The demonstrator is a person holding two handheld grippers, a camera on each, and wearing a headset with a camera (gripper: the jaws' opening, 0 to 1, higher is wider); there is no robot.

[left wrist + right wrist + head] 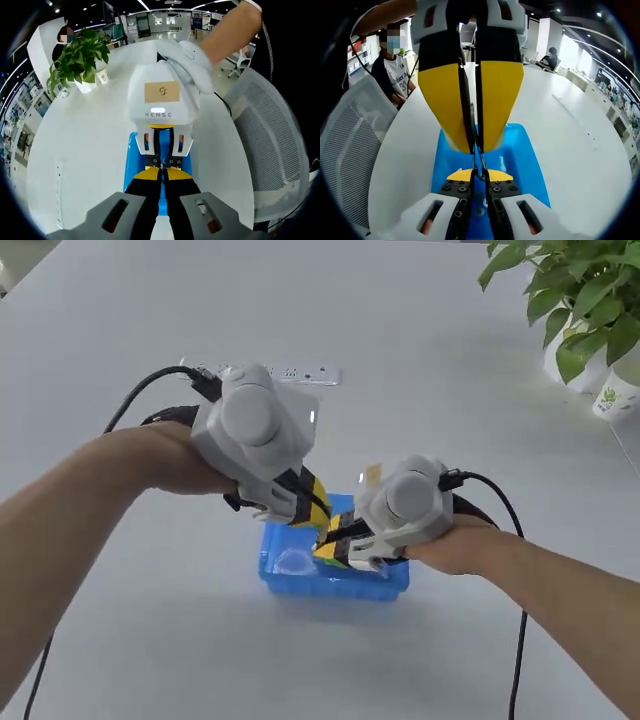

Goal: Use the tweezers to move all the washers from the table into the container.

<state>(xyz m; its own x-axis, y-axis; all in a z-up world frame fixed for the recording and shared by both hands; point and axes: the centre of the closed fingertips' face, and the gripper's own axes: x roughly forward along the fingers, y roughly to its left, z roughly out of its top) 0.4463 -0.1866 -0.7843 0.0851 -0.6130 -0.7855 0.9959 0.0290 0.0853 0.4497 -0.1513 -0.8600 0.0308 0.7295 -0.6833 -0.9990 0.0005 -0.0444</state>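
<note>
Over the blue container point(300, 585) my two grippers meet tip to tip. The left gripper point(316, 512) reaches in from the upper left and the right gripper point(332, 546) from the right. In the right gripper view, the left gripper's point(475, 146) long yellow jaws hang down shut on the thin metal tweezers point(476, 152). The tweezers' lower end runs into my right gripper point(480, 176), whose jaws are shut on it above the container point(520, 150). In the left gripper view, the left gripper point(161, 175) faces the right one point(161, 161) over the container point(131, 160). I cannot make out any washers.
A white power strip point(265, 370) lies on the table behind the grippers. A potted plant point(585, 300) stands at the far right corner. Black cables trail from both grippers. A mesh chair point(270, 140) stands beside the table, and people sit in the background.
</note>
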